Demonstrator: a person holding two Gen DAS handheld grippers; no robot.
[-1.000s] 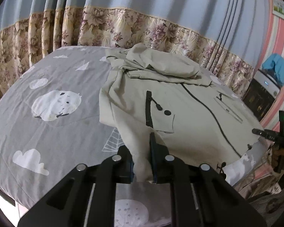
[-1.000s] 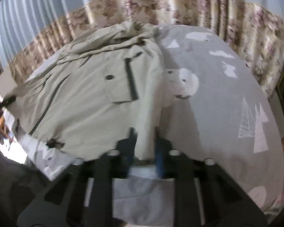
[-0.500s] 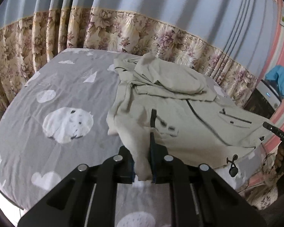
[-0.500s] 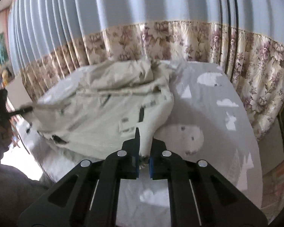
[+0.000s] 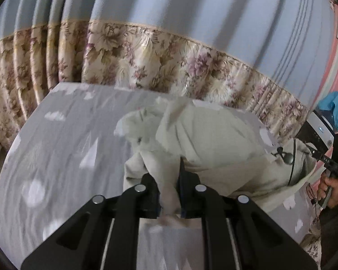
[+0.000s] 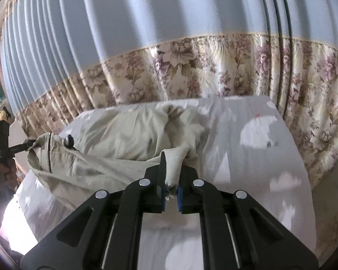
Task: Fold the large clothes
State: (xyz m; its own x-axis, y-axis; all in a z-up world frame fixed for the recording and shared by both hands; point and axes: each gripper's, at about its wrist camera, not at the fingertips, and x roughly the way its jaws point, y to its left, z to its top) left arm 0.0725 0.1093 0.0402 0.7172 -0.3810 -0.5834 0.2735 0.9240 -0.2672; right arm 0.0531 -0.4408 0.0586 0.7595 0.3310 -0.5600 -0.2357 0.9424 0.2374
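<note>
A beige jacket (image 5: 214, 144) with a dark zipper and drawcord toggles lies on the grey bed (image 5: 63, 148). Its near hem is lifted off the sheet and stretched between both grippers. My left gripper (image 5: 170, 180) is shut on one hem corner. My right gripper (image 6: 172, 168) is shut on the other hem corner, and it shows in the left wrist view (image 5: 326, 159) at the far right. The jacket in the right wrist view (image 6: 124, 139) bunches toward the far end of the bed. The left gripper shows at the left edge there (image 6: 22, 147).
The grey bed sheet (image 6: 247, 157) has white cloud and animal prints. A blue curtain with a floral lower band (image 5: 157, 51) hangs behind the bed. A white appliance with a blue cover (image 5: 326, 123) stands at the right by a pink striped wall.
Both grippers have risen and moved toward the far end of the bed, carrying the jacket's hem up and over the body. The jacket now bunches into a smaller heap.
</note>
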